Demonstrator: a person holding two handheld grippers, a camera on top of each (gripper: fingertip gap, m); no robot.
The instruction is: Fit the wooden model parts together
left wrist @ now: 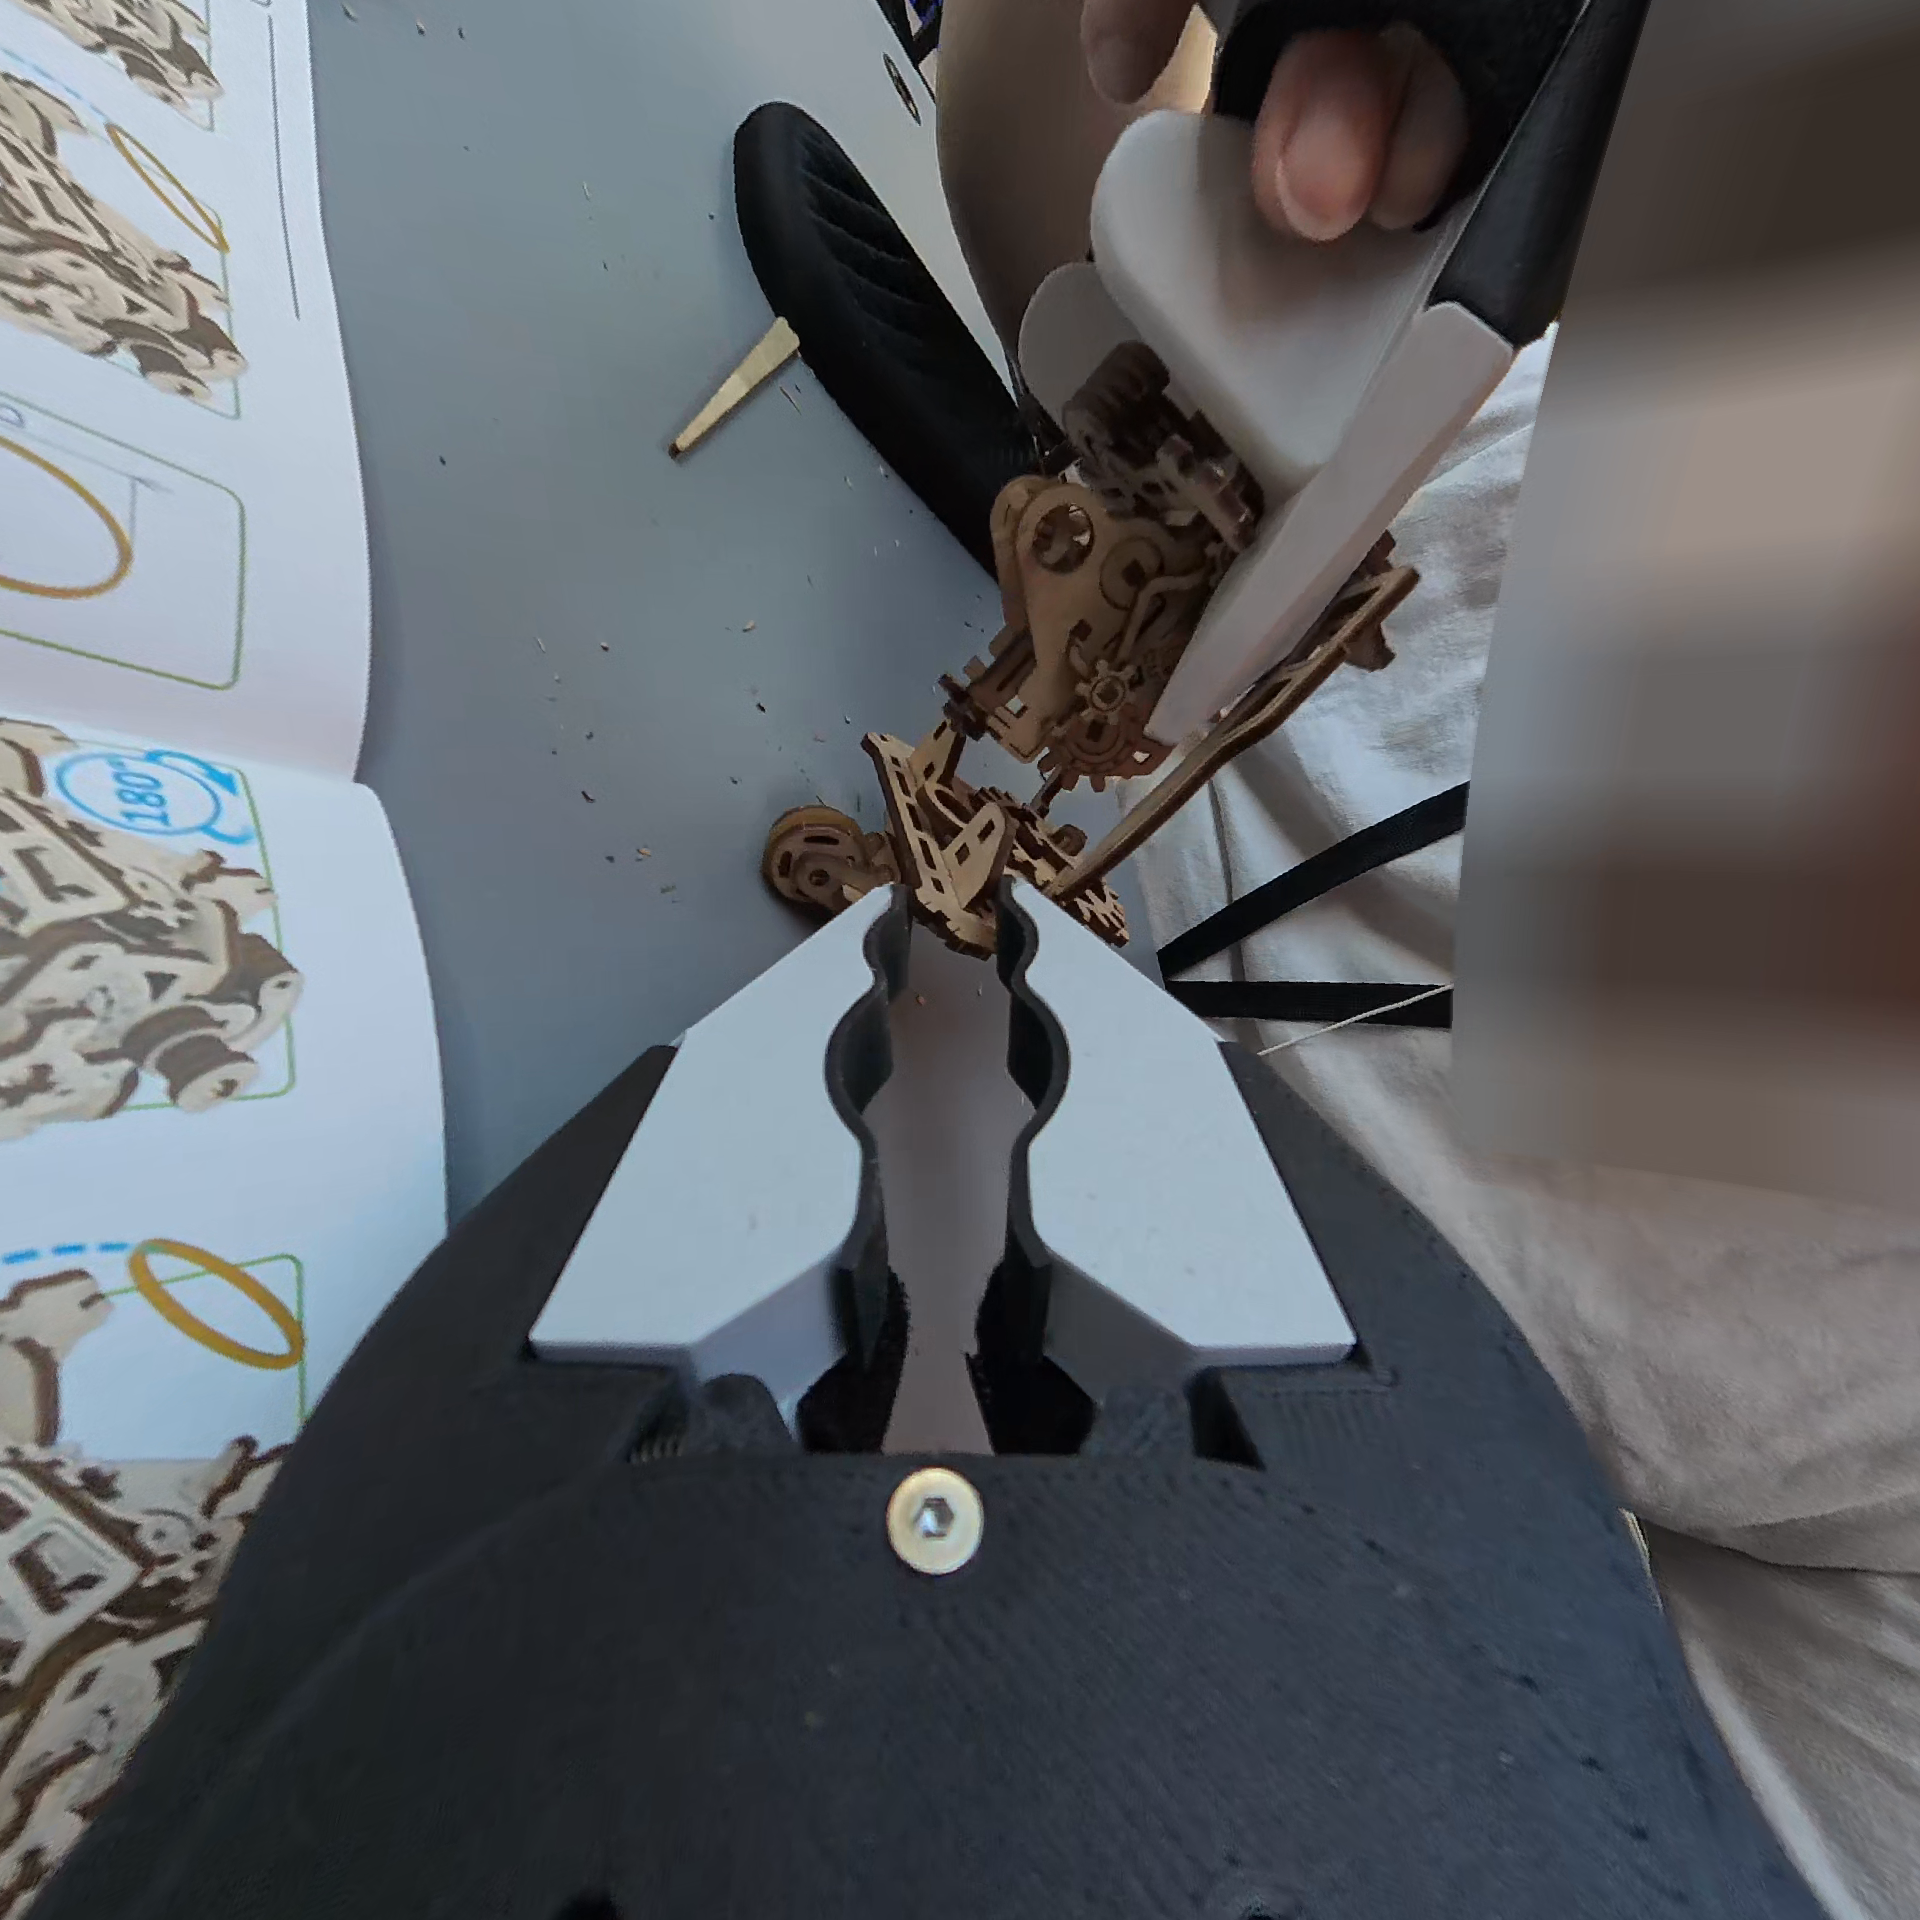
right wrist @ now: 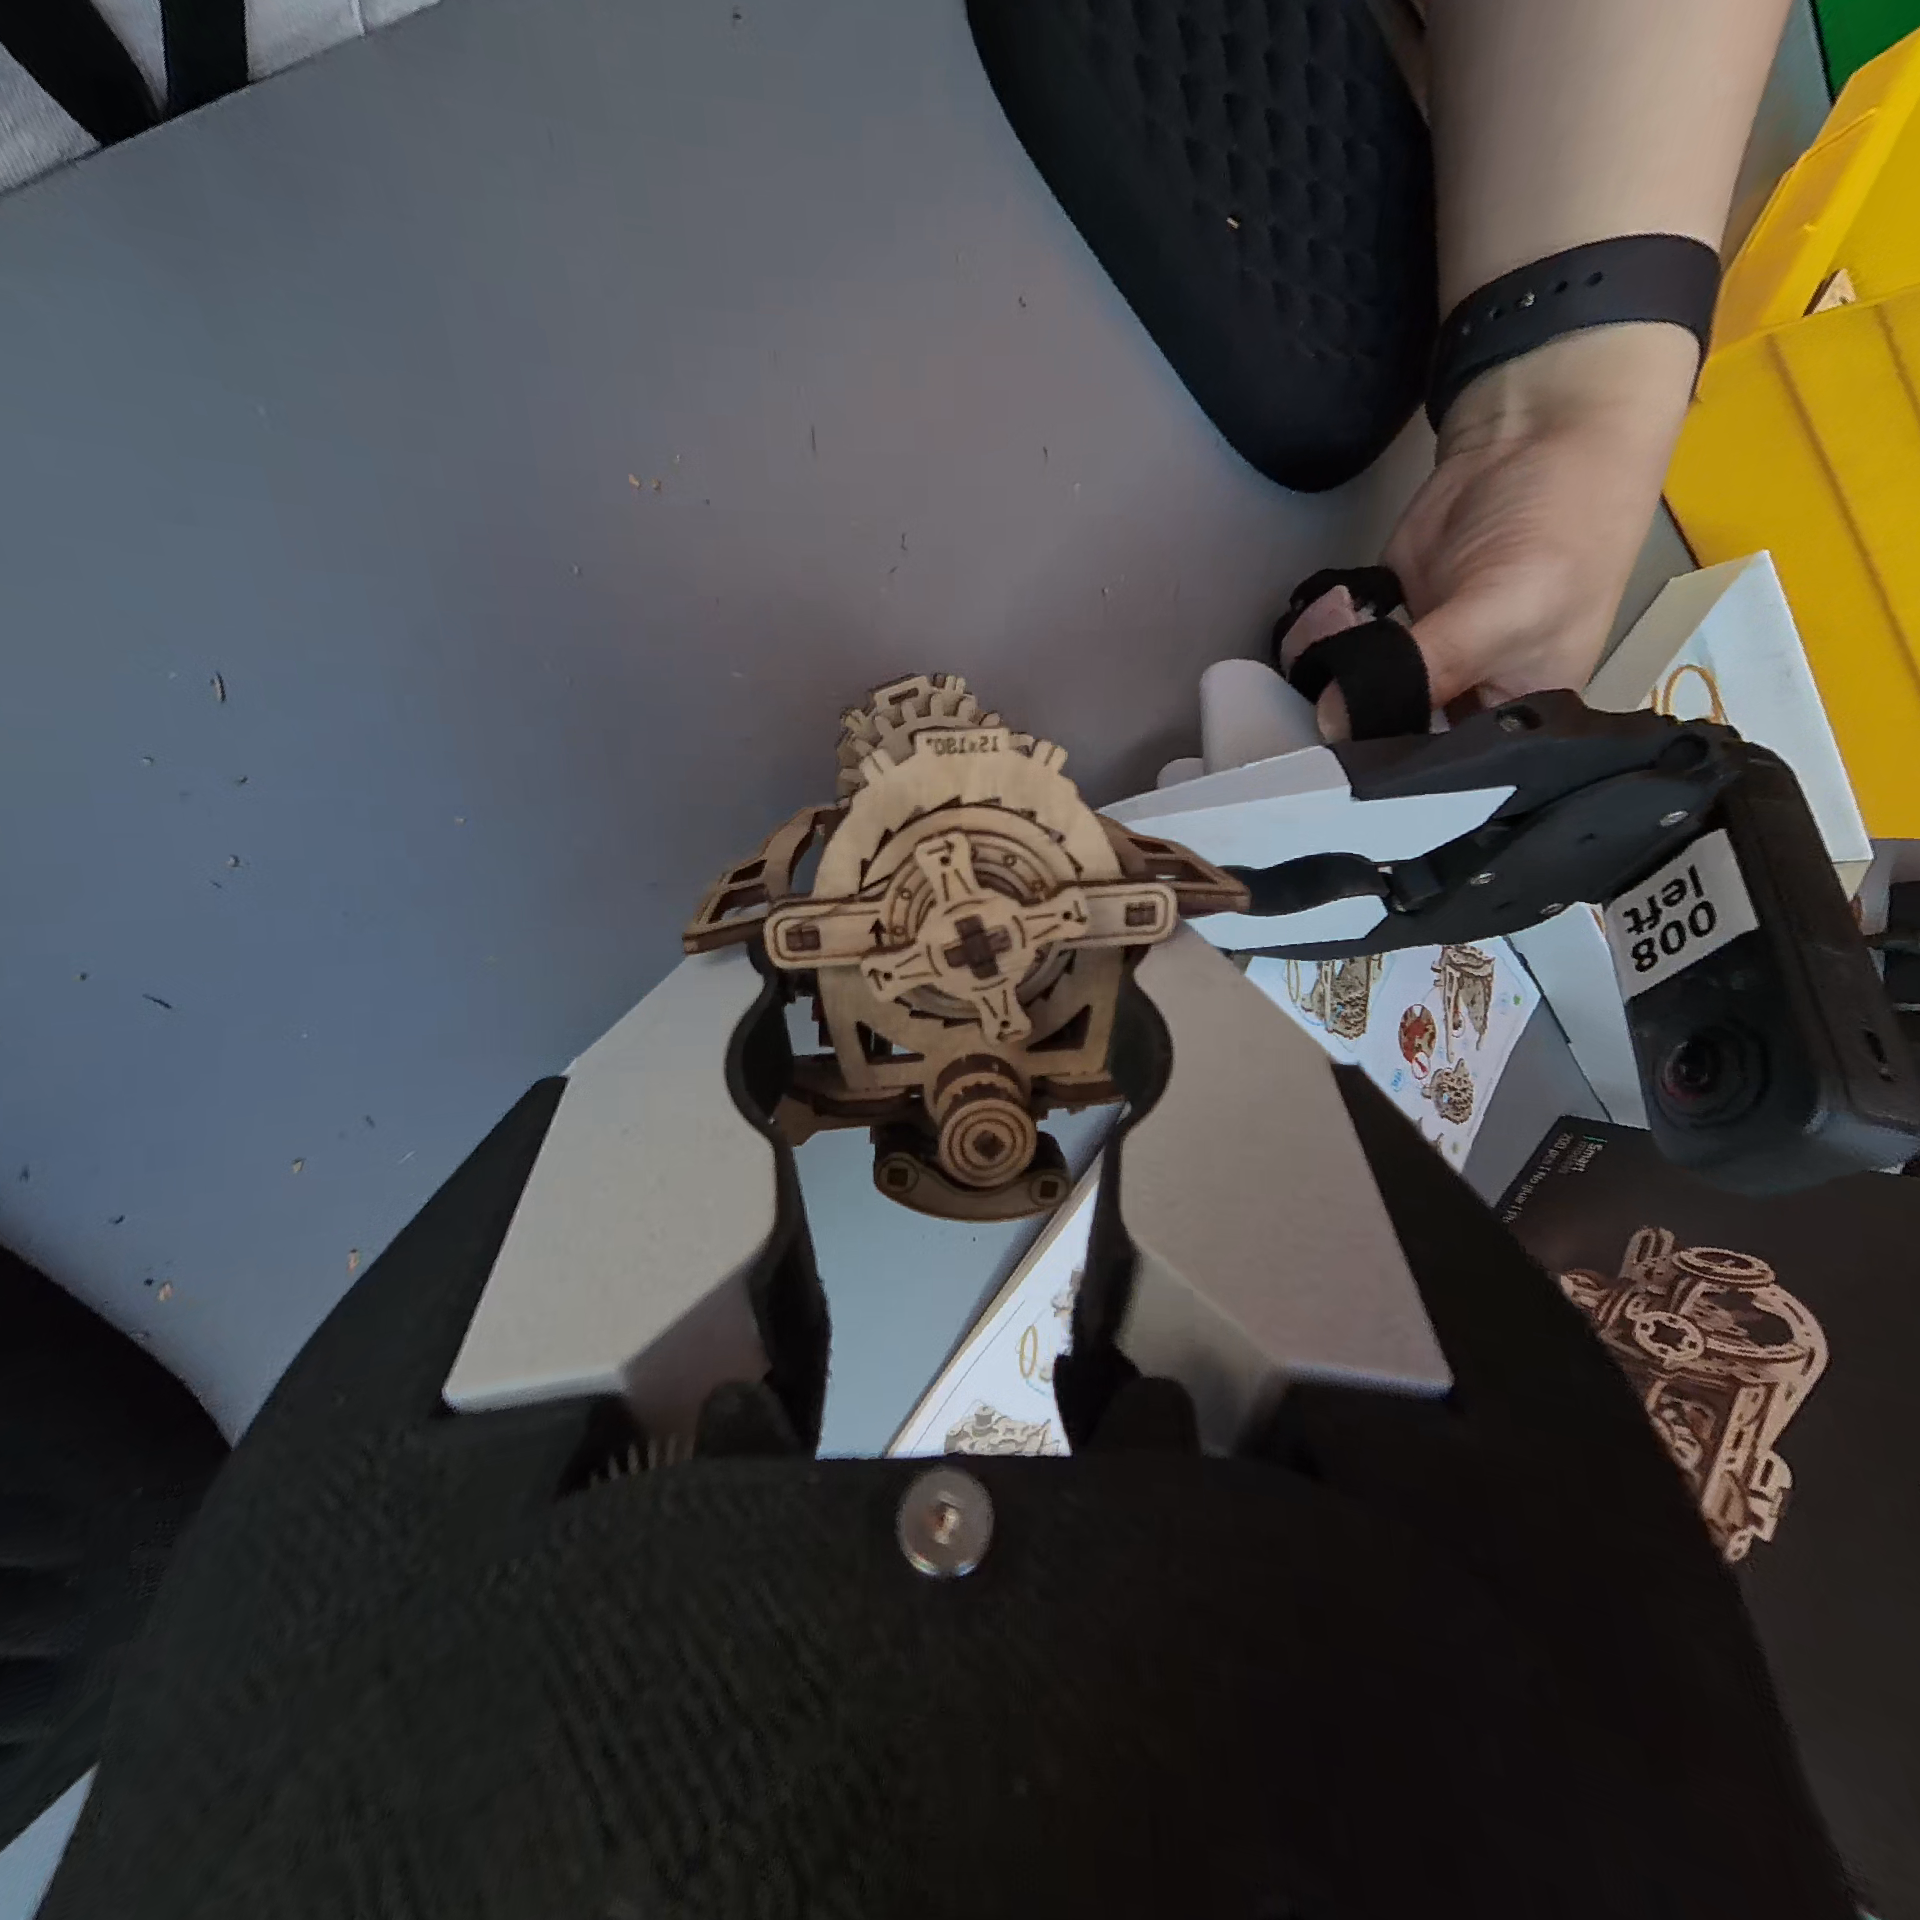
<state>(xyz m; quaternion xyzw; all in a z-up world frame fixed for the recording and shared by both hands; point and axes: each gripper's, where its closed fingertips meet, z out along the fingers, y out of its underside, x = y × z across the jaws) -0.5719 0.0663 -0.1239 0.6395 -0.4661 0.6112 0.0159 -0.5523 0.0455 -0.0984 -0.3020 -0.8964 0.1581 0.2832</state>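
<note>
Grey surface (left wrist: 582, 582) ran through both views, speckled with wood chips. Open instruction booklet (left wrist: 156, 727) lay along the left edge of the left wrist view. Loose wooden wedge piece (left wrist: 736, 387) sat upper centre, just beside a black mesh pad (left wrist: 862, 312).

Left hand-held gripper (left wrist: 951, 914): fingers close together, tips clamped on a small wooden sub-assembly (left wrist: 951, 857) at frame centre. That part met the lower end of the larger wooden model (left wrist: 1101, 582) above it; whether the two were seated together could not be told.

Right hand-held gripper (right wrist: 951, 997): clamped on the wooden model (right wrist: 935, 935), held off the surface at centre of the right wrist view, its cross-shaped front piece facing the camera. In the left wrist view the same gripper (left wrist: 1226, 582) came in from the upper right with a person's fingertips (left wrist: 1314, 145) on its handle.

In the right wrist view the left hand-held gripper (right wrist: 1226, 904) reached in from the right edge, tips touching the model's side. A person's hand (right wrist: 1517, 561) with a black wristband (right wrist: 1569, 312) was behind it. Yellow bin (right wrist: 1829, 395) at upper right; dark box (right wrist: 1714, 1351) printed with a model picture at lower right.
</note>
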